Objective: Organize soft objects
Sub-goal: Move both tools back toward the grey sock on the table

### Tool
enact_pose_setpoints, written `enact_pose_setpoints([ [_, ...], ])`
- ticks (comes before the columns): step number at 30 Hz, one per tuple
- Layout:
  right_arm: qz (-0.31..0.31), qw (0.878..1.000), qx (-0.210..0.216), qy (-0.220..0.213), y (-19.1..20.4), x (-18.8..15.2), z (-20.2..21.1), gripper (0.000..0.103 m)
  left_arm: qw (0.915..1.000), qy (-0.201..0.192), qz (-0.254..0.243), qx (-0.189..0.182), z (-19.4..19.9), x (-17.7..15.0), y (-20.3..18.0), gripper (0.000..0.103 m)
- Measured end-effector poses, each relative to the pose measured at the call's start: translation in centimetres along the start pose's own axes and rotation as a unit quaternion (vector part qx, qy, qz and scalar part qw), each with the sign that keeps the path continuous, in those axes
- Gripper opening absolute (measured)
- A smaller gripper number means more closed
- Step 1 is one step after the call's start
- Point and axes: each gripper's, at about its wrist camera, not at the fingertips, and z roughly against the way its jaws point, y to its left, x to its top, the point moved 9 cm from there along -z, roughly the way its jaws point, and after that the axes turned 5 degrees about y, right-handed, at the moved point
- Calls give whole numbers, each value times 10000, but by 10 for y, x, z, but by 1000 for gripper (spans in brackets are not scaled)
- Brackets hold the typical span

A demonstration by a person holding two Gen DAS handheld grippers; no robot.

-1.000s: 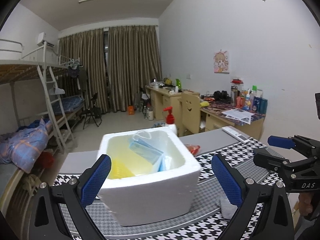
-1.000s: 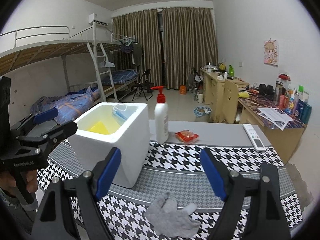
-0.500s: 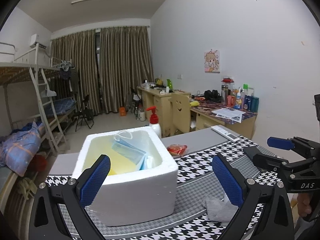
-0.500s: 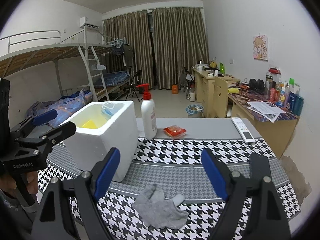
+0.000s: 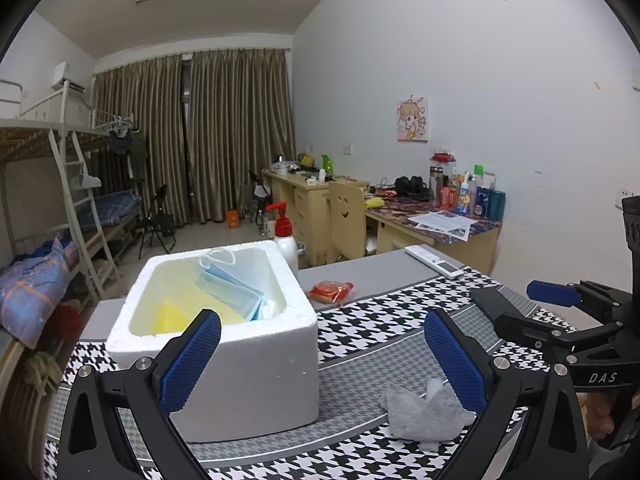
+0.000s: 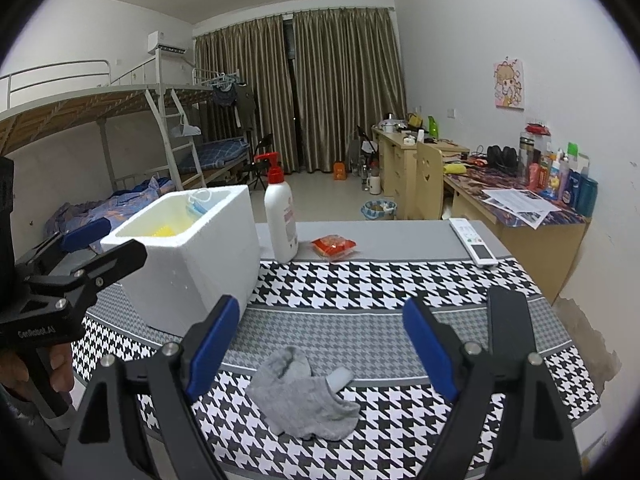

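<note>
white foam box (image 5: 224, 344) holds blue face masks (image 5: 232, 294) and a yellow item (image 5: 176, 314); left tongs (image 5: 320, 356) and right tongs (image 6: 320, 344) both gape, empty

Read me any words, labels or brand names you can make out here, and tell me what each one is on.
"DAS": right gripper, on its body.
"GenRobot.AI": left gripper, on its body; small, so roughly read.
Pump bottle label: too blurred.
Snack packet, remote, desk papers: print too small.

Both grippers point slightly downward; the left gripper (image 5: 322, 354) and right gripper (image 6: 320, 344) spread their fingers wide, empty.
</note>
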Motion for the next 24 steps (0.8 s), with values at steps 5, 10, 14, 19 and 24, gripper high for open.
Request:
enact_pose_setpoints([
  [5, 43, 10000, 29, 54, 1, -9, -3, 87, 10000, 47, 27, -63, -4, -8, -4, 102],
  [10, 26, 10000, 37, 57, -1, -18, -5, 87, 9999, 51, 145, -60, -4, -18, -6, 102],
  [14, 62, 10000, -7, 45, 0, -23, -7, 87, 9997, 87, 181, -101, -5, -24, -6, 102],
  [19, 28, 9998, 24, 176, 0, -36, -13, 87, 9996, 192, 174, -123, -10, -34, -8, 102],
  [24, -20, 9996, 53, 283, -1, -44, -19, 87, 9993, 318, 105, -190, -16, -42, -14, 102],
])
